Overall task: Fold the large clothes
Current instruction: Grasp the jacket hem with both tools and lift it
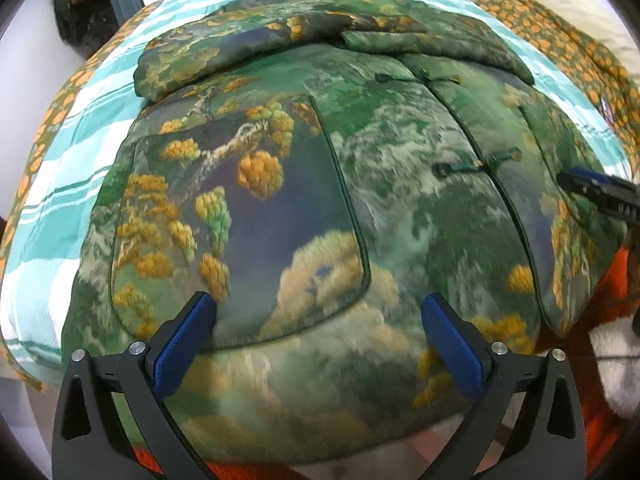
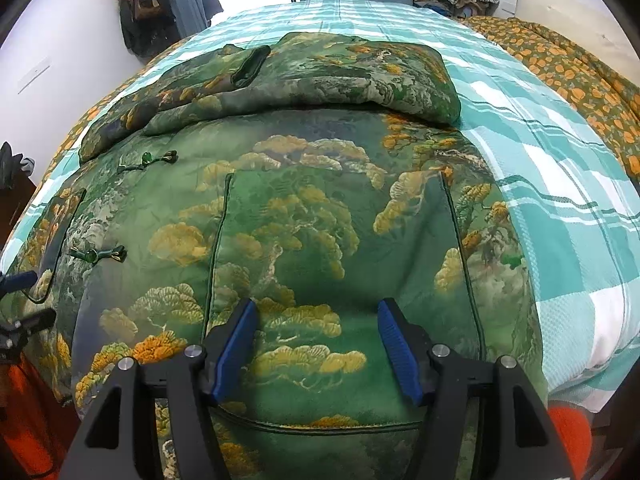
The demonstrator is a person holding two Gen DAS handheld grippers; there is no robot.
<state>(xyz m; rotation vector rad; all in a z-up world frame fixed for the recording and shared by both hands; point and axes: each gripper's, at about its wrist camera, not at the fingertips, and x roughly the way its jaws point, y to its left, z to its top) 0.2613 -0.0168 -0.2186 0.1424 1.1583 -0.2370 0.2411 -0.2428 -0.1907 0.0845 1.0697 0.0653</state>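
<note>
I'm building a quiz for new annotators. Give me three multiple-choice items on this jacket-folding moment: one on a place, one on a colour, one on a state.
1. Where does the padded jacket lie?
A. on the checked bedspread
B. on a chair
C. on a hanger

2. What colour are the gripper pads?
A. red
B. blue
C. white

3. How do the right gripper and left gripper stand?
A. both shut on cloth
B. one shut
C. both open

Key: 1 A, teal checks border the jacket; 2 B, the pads show blue; 3 C, fingers spread, gripping nothing.
</note>
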